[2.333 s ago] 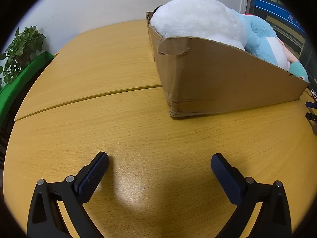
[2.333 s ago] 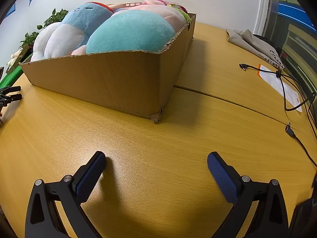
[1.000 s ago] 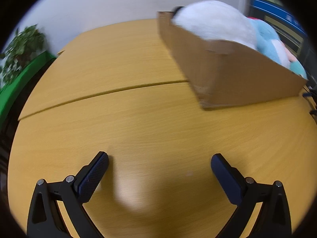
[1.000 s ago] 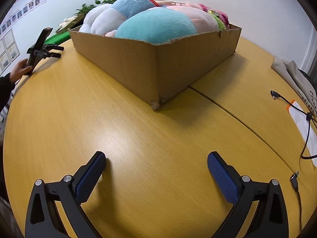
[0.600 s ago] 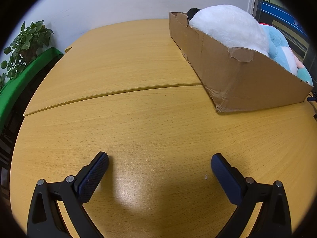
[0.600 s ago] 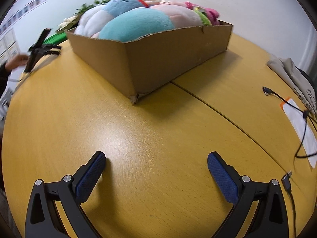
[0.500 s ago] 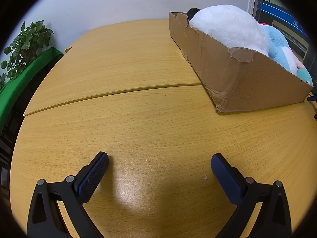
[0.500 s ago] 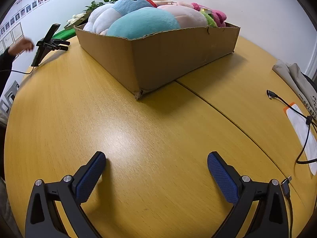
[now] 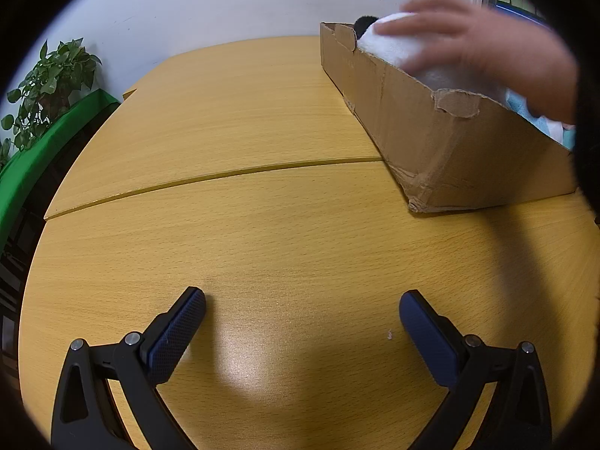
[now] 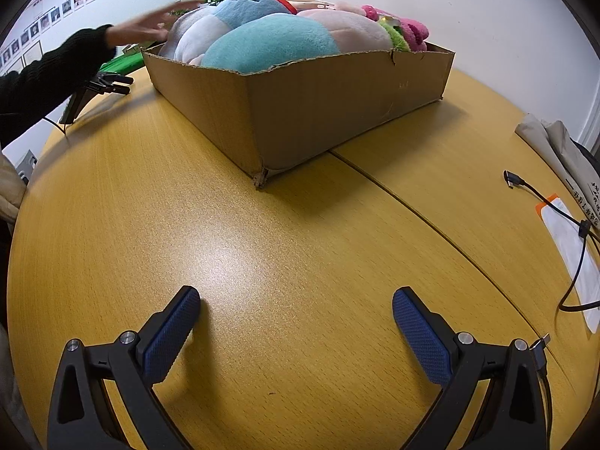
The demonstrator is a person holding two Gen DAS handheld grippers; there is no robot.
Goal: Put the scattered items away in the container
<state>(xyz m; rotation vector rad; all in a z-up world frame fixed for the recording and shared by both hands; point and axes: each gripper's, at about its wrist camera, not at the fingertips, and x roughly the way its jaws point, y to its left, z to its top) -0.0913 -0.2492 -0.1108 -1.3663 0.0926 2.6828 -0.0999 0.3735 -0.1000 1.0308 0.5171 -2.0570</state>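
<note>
1 cable (image 10: 551, 202) shows only beside the right hand-held gripper (image 10: 296, 318).

no text, label, brand or number can be read in either view. the beige fabric item (image 10: 579, 172) at the right edge of the bench (image 10: 300, 247) carries dark printed characters, too small and distorted to make out. the row of small framed pictures (image 10: 56, 7) on the wall shows no readable lettering. the cardboard box (image 10: 318, 101) bears no legible print.
</note>
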